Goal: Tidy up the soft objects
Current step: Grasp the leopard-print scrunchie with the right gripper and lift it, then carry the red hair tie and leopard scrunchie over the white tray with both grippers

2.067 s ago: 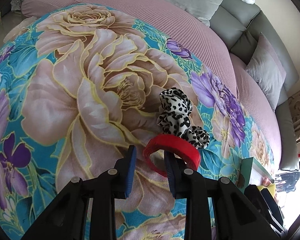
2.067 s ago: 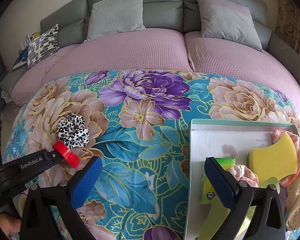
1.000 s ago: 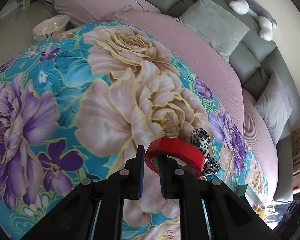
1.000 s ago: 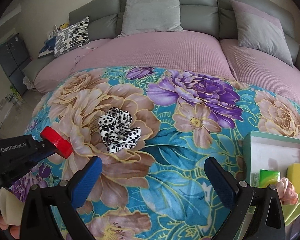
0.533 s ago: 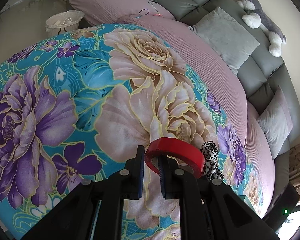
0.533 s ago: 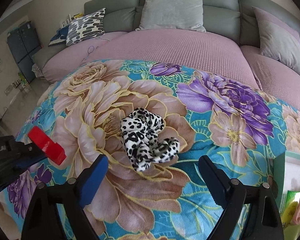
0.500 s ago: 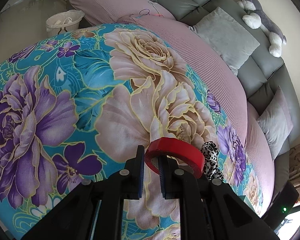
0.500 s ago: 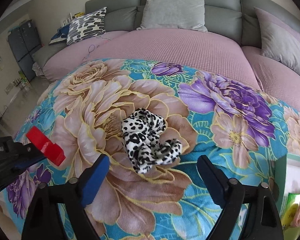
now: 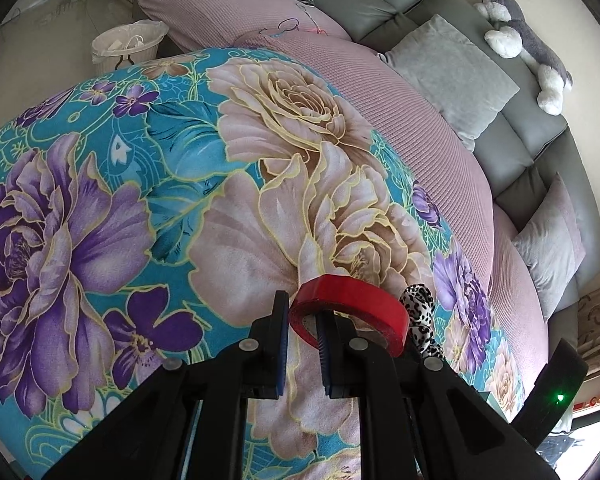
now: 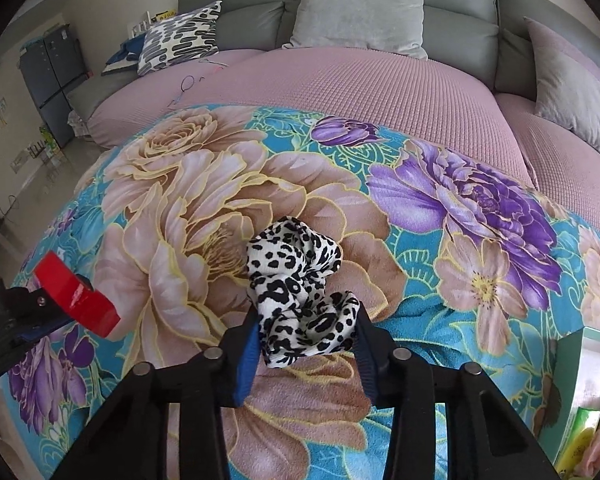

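Leopard-print scrunchie (image 10: 300,292) is lying on the floral blanket (image 10: 188,208) while my right gripper (image 10: 306,342) is pinching its near end between both fingers, and my left gripper (image 9: 302,344) is clamping the red tape roll's (image 9: 350,312) rim.
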`<state>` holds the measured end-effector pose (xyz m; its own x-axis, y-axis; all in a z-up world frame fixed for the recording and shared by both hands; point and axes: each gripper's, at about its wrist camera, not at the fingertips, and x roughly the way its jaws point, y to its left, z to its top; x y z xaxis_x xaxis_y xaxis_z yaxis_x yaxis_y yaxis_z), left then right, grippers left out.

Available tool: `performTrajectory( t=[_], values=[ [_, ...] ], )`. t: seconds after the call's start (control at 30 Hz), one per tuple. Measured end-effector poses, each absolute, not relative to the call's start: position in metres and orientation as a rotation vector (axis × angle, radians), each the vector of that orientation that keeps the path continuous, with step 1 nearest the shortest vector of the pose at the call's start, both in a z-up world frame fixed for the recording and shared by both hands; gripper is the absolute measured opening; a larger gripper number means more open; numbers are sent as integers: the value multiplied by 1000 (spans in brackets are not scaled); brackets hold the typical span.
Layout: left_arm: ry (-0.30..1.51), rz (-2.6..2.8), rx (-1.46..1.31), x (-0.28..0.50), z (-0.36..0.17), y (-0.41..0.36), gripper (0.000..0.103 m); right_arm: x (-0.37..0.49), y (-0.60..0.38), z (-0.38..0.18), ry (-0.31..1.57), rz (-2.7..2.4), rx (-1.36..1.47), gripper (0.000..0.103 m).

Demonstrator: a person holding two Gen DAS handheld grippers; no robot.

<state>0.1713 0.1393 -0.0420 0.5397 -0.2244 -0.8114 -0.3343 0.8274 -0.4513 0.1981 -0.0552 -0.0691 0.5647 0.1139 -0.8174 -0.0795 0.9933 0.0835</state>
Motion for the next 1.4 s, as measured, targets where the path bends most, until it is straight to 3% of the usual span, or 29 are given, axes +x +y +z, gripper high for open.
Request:
performTrajectory(
  t=[0.2, 0.73, 1.4],
  values=[
    [1014, 62, -614, 172, -40, 137, 13, 187, -61, -62, 950, 130, 59, 34],
    [950, -13, -531, 161, -7, 108, 13, 112, -111, 0, 816, 58, 187, 32],
    [853, -259, -211, 100, 48, -6, 13, -18, -221, 43, 687, -212, 342, 32]
  ],
)
